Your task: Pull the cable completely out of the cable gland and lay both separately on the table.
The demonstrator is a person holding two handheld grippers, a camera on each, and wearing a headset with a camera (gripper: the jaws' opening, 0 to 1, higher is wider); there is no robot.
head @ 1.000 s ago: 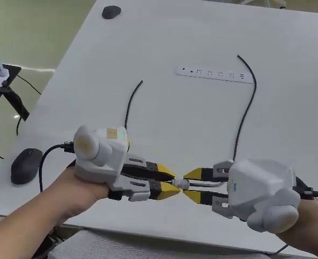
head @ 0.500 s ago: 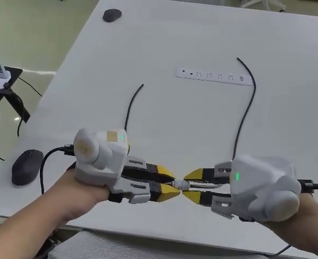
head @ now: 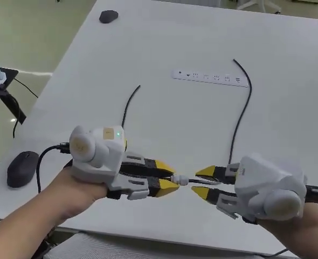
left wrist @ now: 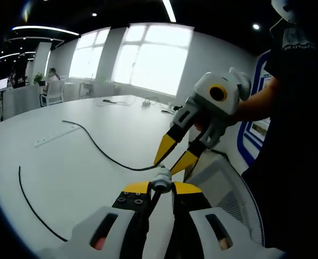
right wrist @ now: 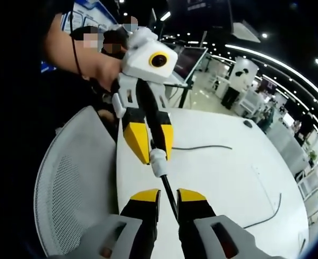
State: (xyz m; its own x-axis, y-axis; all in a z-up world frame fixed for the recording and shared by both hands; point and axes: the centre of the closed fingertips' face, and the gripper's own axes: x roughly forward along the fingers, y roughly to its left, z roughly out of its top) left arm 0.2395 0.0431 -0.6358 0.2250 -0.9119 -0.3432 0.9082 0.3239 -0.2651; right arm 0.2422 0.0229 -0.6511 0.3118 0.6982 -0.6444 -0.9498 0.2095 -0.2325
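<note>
Cable gland [head: 179,180] and right claw [head: 200,182] have been drawn apart within the last second.
It is held clamped in the left claw [head: 171,179]; more cable [head: 191,181] is bared, so extraction is judged begun. Whether the right claw pinches or merely straddles it cannot be told. Beyond, it trails across the worktop [head: 175,43].

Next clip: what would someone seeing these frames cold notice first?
Two handheld tools face each other tip to tip above the near edge of the white table. The left tool pinches a small white cable gland, and a black cable runs from it between the jaws of the right tool. Beyond, that cable trails across the table toward a power strip.
</note>
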